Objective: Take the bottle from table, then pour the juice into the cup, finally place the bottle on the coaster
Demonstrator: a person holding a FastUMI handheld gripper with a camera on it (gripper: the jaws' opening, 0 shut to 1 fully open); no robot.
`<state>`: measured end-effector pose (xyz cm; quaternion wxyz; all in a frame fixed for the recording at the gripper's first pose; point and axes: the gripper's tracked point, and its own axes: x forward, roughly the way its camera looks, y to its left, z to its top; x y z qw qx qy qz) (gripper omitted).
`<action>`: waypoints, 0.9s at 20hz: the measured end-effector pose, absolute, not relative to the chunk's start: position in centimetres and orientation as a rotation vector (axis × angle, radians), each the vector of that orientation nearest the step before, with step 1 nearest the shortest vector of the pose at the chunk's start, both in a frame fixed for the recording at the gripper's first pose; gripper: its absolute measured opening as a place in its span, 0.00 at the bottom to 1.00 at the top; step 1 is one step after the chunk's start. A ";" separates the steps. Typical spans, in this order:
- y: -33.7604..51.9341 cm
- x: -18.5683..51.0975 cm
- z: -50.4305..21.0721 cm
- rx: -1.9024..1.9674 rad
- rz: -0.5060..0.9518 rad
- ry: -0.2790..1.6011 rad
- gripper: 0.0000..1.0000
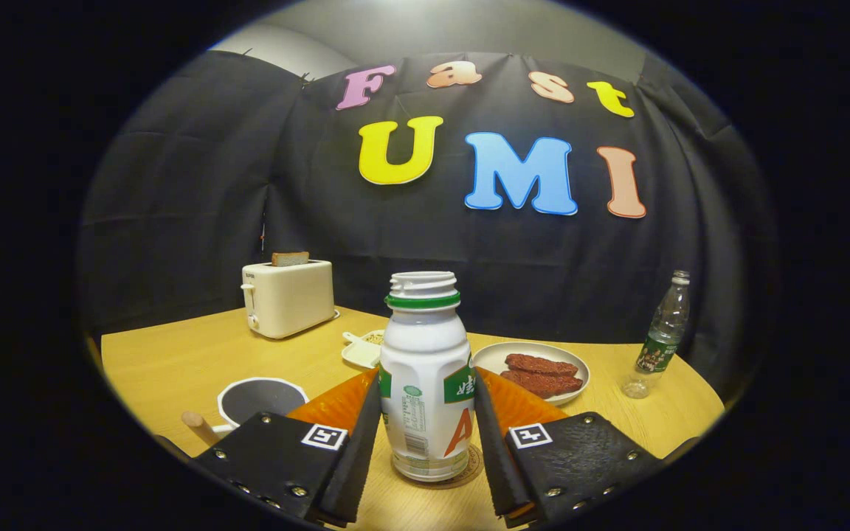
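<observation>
Spread about a bottle's width, the gripper (pixel 426 424) flanks the white bottle (pixel 425 383), which stands uncapped on a round coaster (pixel 469 472); whether both fingers (pixel 355 450) actually press its sides is hard to tell. Left of them, the dark cup (pixel 259 400) is partly hidden (its handle cut off). Beyond, the wooden table (pixel 174 361) carries a toaster (pixel 288 297), a small dish (pixel 361 349), a plate (pixel 532 361) and a clear bottle (pixel 662 332).

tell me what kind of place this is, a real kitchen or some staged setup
Most likely a staged booth dressed as a breakfast table, not a real kitchen: a wooden table backed by black cloth, with a toaster and a plate of meat slices. The gripper flanks a white bottle.
</observation>
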<state>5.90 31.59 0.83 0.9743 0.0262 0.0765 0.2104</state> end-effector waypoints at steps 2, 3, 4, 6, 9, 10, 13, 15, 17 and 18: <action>31.4 6.2 0.5 0.060 0.420 0.157 0.65; 31.3 6.4 0.4 0.062 0.416 0.157 0.65; 31.1 6.5 0.3 0.066 0.414 0.157 0.65; 31.2 6.6 0.1 0.078 0.410 0.155 0.65; 30.8 6.6 -0.4 0.115 0.415 0.159 0.65; 30.4 6.4 -0.2 0.133 0.411 0.149 0.65; 29.8 6.3 -0.4 0.177 0.403 0.135 0.66; 29.5 6.0 -0.3 0.181 0.404 0.120 0.66; 29.9 5.9 -0.3 0.162 0.405 0.103 0.66; 30.2 5.9 -0.4 0.146 0.402 0.096 0.66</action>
